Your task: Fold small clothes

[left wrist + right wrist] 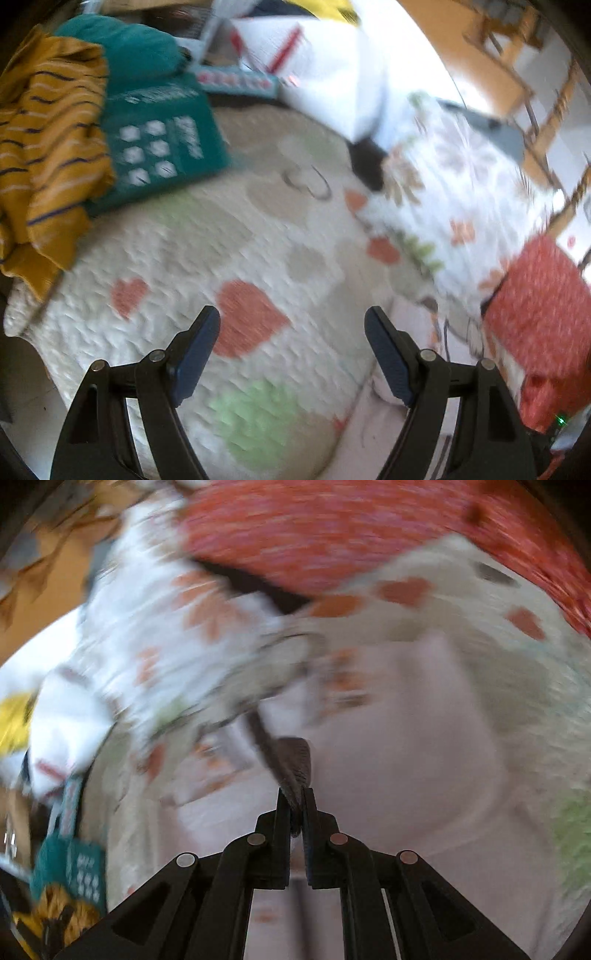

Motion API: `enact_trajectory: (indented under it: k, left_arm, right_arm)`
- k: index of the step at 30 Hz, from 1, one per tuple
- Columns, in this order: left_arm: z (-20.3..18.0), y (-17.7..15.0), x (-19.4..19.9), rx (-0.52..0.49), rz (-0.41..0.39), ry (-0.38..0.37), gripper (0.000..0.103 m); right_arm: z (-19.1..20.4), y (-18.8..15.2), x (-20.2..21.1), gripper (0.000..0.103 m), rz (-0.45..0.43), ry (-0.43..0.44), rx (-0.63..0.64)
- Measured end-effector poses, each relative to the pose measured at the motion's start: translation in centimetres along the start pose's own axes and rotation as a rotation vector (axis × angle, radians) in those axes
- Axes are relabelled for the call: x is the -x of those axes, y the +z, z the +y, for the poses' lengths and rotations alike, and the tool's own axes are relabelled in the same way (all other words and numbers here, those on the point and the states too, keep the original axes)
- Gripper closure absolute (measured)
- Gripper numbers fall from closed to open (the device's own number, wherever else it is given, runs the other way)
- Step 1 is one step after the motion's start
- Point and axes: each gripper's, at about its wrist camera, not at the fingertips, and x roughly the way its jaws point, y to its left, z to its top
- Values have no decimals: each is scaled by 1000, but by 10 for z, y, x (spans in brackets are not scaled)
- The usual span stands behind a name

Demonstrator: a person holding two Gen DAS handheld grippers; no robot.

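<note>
My left gripper (291,325) is open and empty above a quilted mat (192,266) printed with hearts and green blobs. A pale pink small garment (373,413) lies at the mat's lower right. In the right wrist view my right gripper (295,794) is shut on the garment's dark ribbed edge (293,764), with the pale pink cloth (399,738) spread beyond it. Both views are motion-blurred.
A mustard striped garment (48,155) and a folded teal garment (162,144) lie at the mat's far left. A white floral cloth (461,199) and a red dotted cloth (539,317) lie to the right. White bags (317,62) and wooden furniture (517,74) stand behind.
</note>
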Motion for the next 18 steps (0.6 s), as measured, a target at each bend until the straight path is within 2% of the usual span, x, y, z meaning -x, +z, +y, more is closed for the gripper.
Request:
enact_trajectory:
  k: [5, 7, 9, 13, 15, 16, 18]
  left_arm:
    - [-40, -24, -18, -84, 60, -9, 23]
    - [-52, -30, -23, -109, 76, -13, 23]
    - [-62, -35, -29, -131, 99, -22, 23]
    - [-71, -37, -37, -142, 118, -26, 23]
    - [-76, -36, -40, -143, 122, -30, 23]
    - [-76, -36, -42, -144, 125, -30, 23]
    - [-78, -36, -46, -147, 139, -29, 23]
  right_arm:
    - [-76, 3, -17, 94, 79, 23, -187]
    - [-100, 6, -15, 94, 78, 35, -256]
    - [-115, 12, -7, 94, 56, 36, -268]
    - [-126, 22, 22, 93, -14, -30, -187]
    - [-117, 30, 33, 93, -38, -51, -106]
    - [-109, 33, 35, 91, -43, -56, -67]
    - [-94, 37, 32, 78, -43, -67, 16]
